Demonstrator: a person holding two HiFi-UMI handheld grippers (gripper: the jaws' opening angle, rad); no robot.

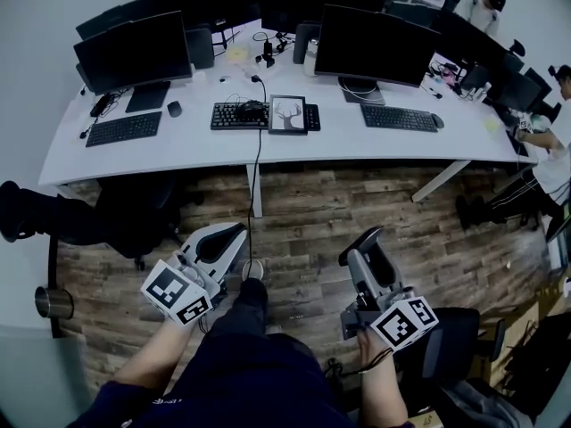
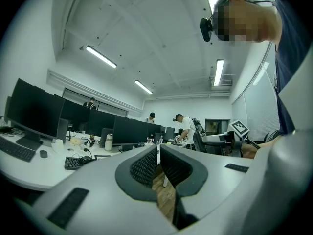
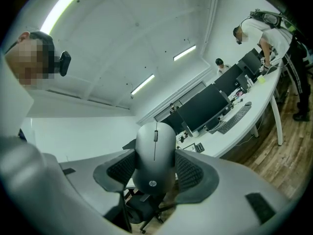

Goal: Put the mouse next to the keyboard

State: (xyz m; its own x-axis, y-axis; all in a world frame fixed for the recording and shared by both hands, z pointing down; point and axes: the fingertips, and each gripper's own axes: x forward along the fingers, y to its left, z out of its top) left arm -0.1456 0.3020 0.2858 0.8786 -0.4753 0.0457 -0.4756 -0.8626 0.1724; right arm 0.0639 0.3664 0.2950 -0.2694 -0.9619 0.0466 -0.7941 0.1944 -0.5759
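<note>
The right gripper [image 3: 154, 156] is clamped on the mouse [image 3: 155, 142]. Its two ribbed pads press on the mouse's sides, and the wheel end points away from the person. The left gripper [image 2: 159, 150] has its jaws together with nothing between them.

In the head view both grippers are held level over the wooden floor [image 1: 312, 212], well short of the front edge of the long white desk [image 1: 187, 154]. The left gripper [image 1: 237, 231] is on one side of the person's legs and the right gripper [image 1: 374, 234] on the other. So the mouse is in the air in front of the desk, not on it.

Three keyboards lie along the desk.
- The left keyboard [image 1: 123, 128] sits near the left end, close to the front edge, with a second mouse [image 1: 174, 109] just beside its right end.
- The middle keyboard [image 1: 234, 116] is at mid desk. A tablet [image 1: 287, 114] stands at its right end, and a cable [image 1: 259, 163] runs from it over the front edge.
- The right keyboard [image 1: 399, 118] lies before the right monitor [image 1: 378, 47], with a third mouse [image 1: 437, 121] touching its right end.

A black chair [image 1: 134, 217] stands under the desk's left part. Two people [image 1: 553, 141] are at the desk's far right end.
</note>
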